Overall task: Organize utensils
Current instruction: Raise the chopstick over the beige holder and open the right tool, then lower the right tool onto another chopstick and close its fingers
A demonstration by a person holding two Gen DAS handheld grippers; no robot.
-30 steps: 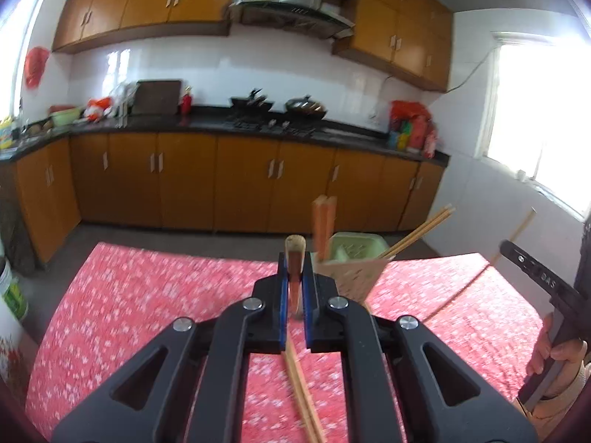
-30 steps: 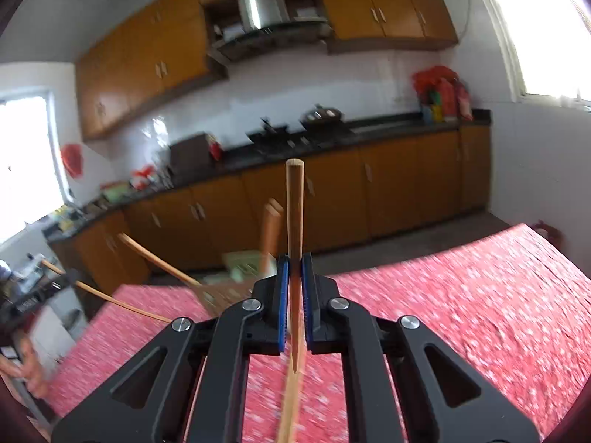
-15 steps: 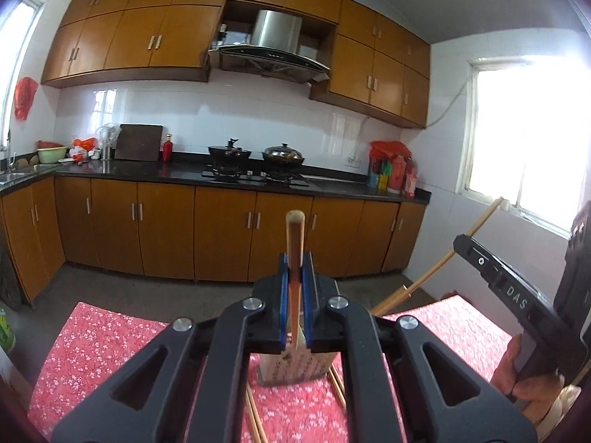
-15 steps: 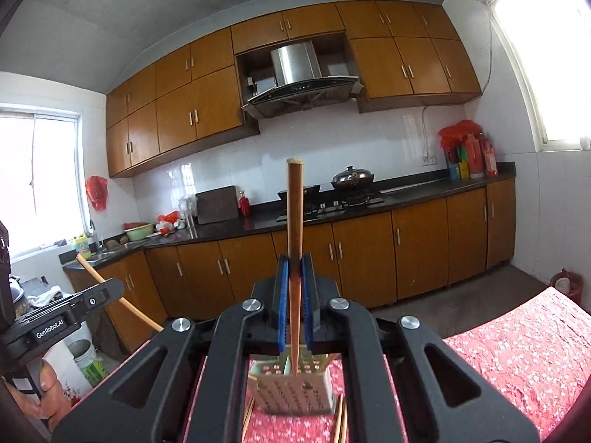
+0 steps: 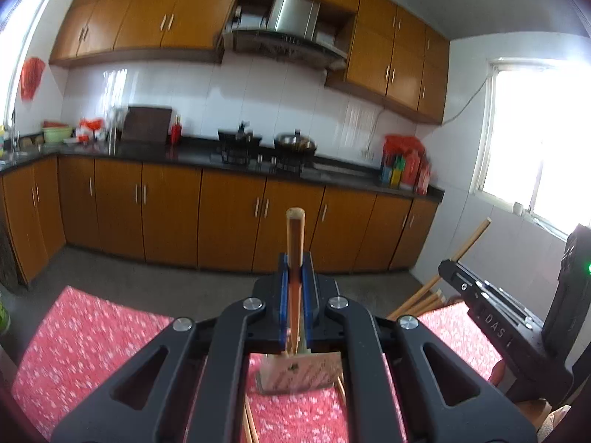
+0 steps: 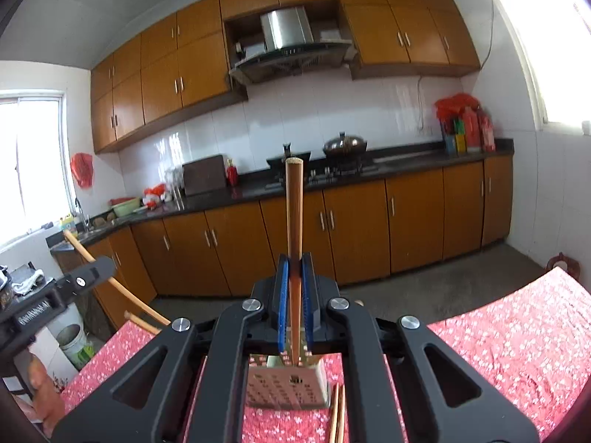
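Observation:
My left gripper [image 5: 294, 258] is shut on a wooden chopstick [image 5: 294, 232] that stands up between the blue pads. My right gripper [image 6: 294, 258] is shut on a longer wooden chopstick [image 6: 294, 214], also upright. A pale perforated utensil holder [image 5: 299, 373] stands on the red floral tablecloth [image 5: 85, 336] just beyond and below both sets of fingers; it also shows as the holder [image 6: 288, 384] in the right wrist view. The two grippers are side by side: the right gripper [image 5: 491, 317] shows at the right edge, the left gripper [image 6: 55, 295] at the left edge.
Loose chopsticks [image 6: 338, 413] lie on the cloth beside the holder, and more sticks [image 5: 421, 299] lean out to its right. Beyond the table's far edge are bare floor and a counter [image 5: 221, 155] with brown cabinets. A bucket [image 6: 72, 339] stands on the floor at the left.
Both grippers have moved forward and a little up, each still holding its chopstick. The holder has gone from ahead of the fingertips to low beneath them, and less of the table shows.

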